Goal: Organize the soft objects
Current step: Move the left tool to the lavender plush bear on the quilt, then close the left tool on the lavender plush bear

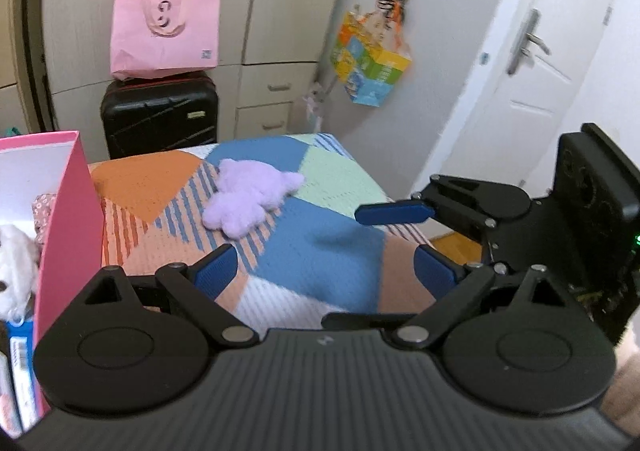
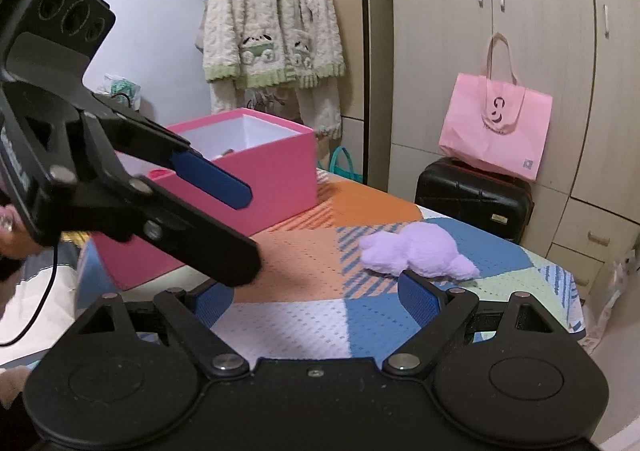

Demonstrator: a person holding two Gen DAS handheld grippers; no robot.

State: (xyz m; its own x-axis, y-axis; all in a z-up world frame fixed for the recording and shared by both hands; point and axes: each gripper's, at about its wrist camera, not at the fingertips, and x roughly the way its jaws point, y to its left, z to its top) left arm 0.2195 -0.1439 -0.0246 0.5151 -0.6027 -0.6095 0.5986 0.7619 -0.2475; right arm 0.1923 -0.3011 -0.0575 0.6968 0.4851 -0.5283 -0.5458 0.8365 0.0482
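Observation:
A lilac plush toy (image 1: 248, 197) lies on the patchwork blanket (image 1: 328, 251); it also shows in the right wrist view (image 2: 416, 251). A pink open box (image 2: 240, 179) stands on the blanket's left; its wall (image 1: 68, 211) fills the left of the left wrist view, with a white plush toy (image 1: 14, 271) inside. My left gripper (image 1: 326, 273) is open and empty, low over the blanket, short of the lilac toy. My right gripper (image 2: 316, 299) is open and empty, its right finger just before the lilac toy. Each gripper shows in the other's view.
A black suitcase (image 1: 160, 115) with a pink tote bag (image 1: 166, 35) on top stands beyond the blanket by the wardrobe. A colourful bag (image 1: 370, 59) hangs on the wall near a white door (image 1: 536, 63). A fleece jacket (image 2: 272, 19) hangs behind the box.

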